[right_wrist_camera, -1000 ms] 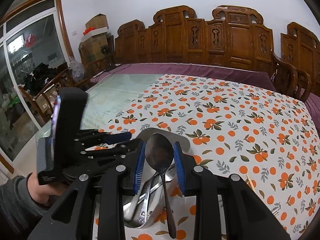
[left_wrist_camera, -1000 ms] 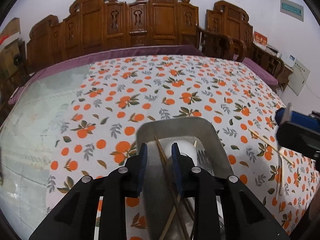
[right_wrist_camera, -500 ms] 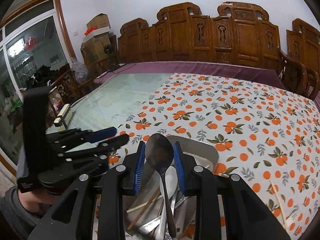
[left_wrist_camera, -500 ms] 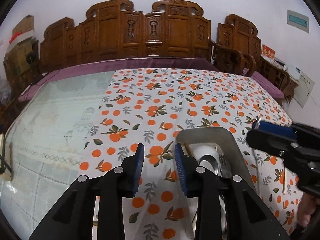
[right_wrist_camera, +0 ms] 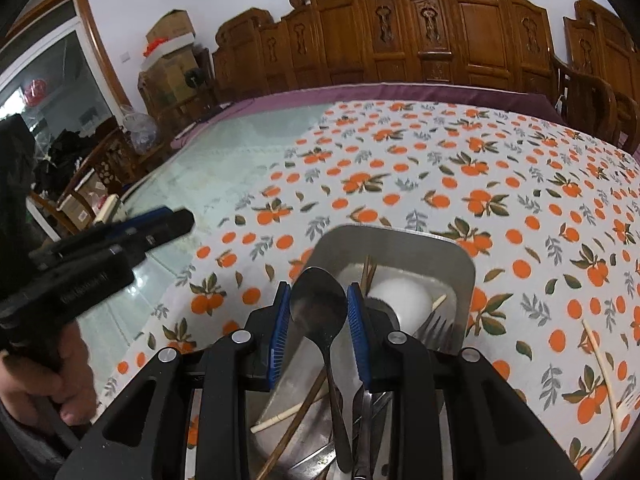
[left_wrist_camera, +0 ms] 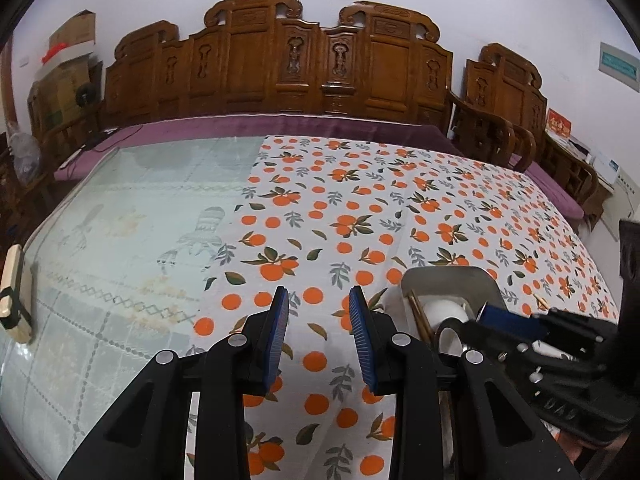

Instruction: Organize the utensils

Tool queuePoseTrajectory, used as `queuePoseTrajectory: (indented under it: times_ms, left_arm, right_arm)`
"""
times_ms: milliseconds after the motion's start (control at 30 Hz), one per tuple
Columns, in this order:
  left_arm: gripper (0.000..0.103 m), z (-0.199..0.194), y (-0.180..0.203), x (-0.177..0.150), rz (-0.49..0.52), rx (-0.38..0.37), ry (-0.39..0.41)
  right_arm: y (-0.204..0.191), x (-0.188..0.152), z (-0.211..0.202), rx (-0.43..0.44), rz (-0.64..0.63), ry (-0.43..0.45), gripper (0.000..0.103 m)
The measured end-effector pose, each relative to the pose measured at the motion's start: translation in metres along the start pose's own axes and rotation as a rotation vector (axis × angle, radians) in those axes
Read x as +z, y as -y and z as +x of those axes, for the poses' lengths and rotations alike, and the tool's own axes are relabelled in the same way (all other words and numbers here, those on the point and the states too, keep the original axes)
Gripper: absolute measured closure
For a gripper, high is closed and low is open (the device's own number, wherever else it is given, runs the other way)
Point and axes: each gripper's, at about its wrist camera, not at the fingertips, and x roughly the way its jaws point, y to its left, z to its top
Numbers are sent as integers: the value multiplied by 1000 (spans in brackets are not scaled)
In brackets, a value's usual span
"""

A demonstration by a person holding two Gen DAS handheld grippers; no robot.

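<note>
— Since a second ago the left tool (left_wrist_camera: 318, 304) has swung off the metal tray (left_wrist_camera: 486, 280); a chopstick sat between its pads then, and now its jaws, which have just been opening, stand apart over bare orange-print cloth (left_wrist_camera: 340, 208) with nothing between them.

— And the tray?

— At the lower right of the left view, holding a white cup (left_wrist_camera: 442, 310) and brown chopsticks (left_wrist_camera: 418, 312).

— What about the right tool (right_wrist_camera: 318, 304)?

— Clamped on a steel spoon (right_wrist_camera: 318, 300), bowl upward between the blue pads, handle trailing down toward the bottom edge. It has come lower over the tray (right_wrist_camera: 464, 264), low in the middle of that view, where forks and chopsticks lie in a heap. Two pale chopsticks (right_wrist_camera: 600, 364) rest on the worktop at lower right, outside the tray.

— The hand (right_wrist_camera: 44, 372)?

— Lower left, gripping the left tool's handle.
</note>
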Motion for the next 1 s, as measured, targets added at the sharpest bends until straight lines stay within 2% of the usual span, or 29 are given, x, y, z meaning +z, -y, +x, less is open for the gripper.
queuePoseTrajectory:
  times_ms: [267,667,700,767,1000]
  left_arm:
    - [74,1,6,-1,23,0,-3]
    - [74,1,17,-2,40,-7,-3]
    - [74,1,19,-3,43,-7,-4]
    - [74,1,22,-4,49,-6,-4]
    - [74,-2,39,-7,69,-11,0]
  right_arm:
    - [8,-10,15,-1,29,-56,71]
    - [12,-5,3,-6,-2,-25,71]
    - [14,-4,1,-5,-3,-21,69]
    - [16,-2,-4,-20,-7,-8,52]
    - [35,2,-40,-44,-45,74,51]
